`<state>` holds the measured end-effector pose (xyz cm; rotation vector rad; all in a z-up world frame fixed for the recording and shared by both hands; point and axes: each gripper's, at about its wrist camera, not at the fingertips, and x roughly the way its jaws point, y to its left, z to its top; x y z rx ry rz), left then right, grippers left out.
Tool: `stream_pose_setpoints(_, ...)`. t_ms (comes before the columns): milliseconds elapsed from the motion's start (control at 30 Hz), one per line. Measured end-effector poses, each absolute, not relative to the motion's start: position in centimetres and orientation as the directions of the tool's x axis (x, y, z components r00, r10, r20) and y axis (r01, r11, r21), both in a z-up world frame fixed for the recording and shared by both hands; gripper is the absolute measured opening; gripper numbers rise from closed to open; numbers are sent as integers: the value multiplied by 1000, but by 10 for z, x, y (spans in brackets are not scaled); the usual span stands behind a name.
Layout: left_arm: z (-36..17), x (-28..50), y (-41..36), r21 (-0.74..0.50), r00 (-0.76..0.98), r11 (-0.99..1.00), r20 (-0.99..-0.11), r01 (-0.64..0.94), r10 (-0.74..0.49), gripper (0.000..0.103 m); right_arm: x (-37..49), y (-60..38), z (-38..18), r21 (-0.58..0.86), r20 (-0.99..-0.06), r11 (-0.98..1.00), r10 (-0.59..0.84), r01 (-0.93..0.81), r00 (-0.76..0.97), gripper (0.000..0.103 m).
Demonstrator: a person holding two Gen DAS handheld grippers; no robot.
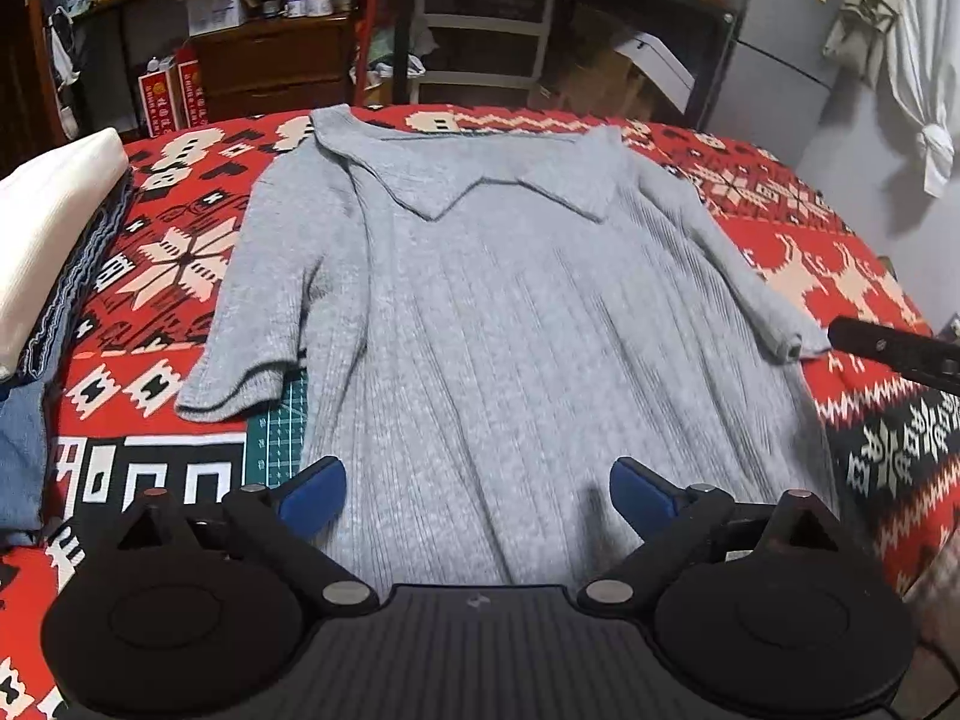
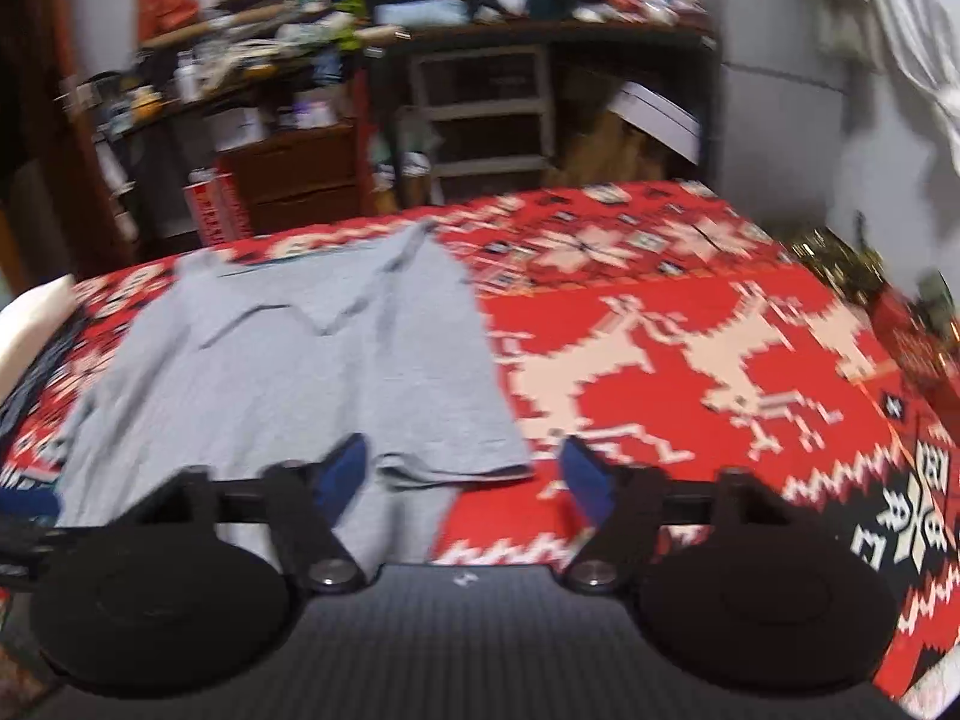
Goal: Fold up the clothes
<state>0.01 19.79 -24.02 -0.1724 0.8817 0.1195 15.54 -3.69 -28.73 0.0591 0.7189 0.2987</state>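
A grey ribbed short-sleeved shirt (image 1: 510,312) with a wide collar lies flat, face up, on a red patterned blanket (image 1: 180,252). My left gripper (image 1: 478,495) hovers open over the shirt's lower hem, its blue pads wide apart with nothing between them. The right gripper's black tip (image 1: 894,351) shows at the right edge of that view, beside the shirt's right sleeve (image 1: 786,336). In the blurred right wrist view, my right gripper (image 2: 462,477) is open just above that sleeve's (image 2: 456,456) cuff edge, the shirt (image 2: 288,372) stretching to the left.
A stack of folded clothes, white on top (image 1: 54,228) over dark and blue pieces, sits at the blanket's left edge. A green cutting mat (image 1: 279,426) peeks out under the shirt. Cluttered shelves and drawers (image 1: 480,36) stand behind; a wall is at the right.
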Motion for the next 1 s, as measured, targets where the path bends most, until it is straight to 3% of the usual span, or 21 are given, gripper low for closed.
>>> stream_pose_setpoints(100,-240,5,198,-93,625,979,-780,-183,43,95,173,-48,-297,207,-661,957,288,-201,693,31)
stream_pose_setpoints(367,-246,12,205,-95,596,970,-801,-222,58,94,191,-55,-319,265,-698,948,313,-174,644,25)
stream_pose_setpoints(533,-246,14,203,-78,590,973,-804,-218,68,94,185,-36,-318,184,-700,956,290,-228,653,7)
stream_pose_setpoints(667,-243,18,205,-80,583,971,-809,-227,70,87,183,-33,-309,110,-690,970,232,-217,686,4)
stream_pose_setpoints(1000,-222,27,213,-63,604,973,-792,-221,86,87,241,-78,-299,15,-693,993,96,-119,714,2)
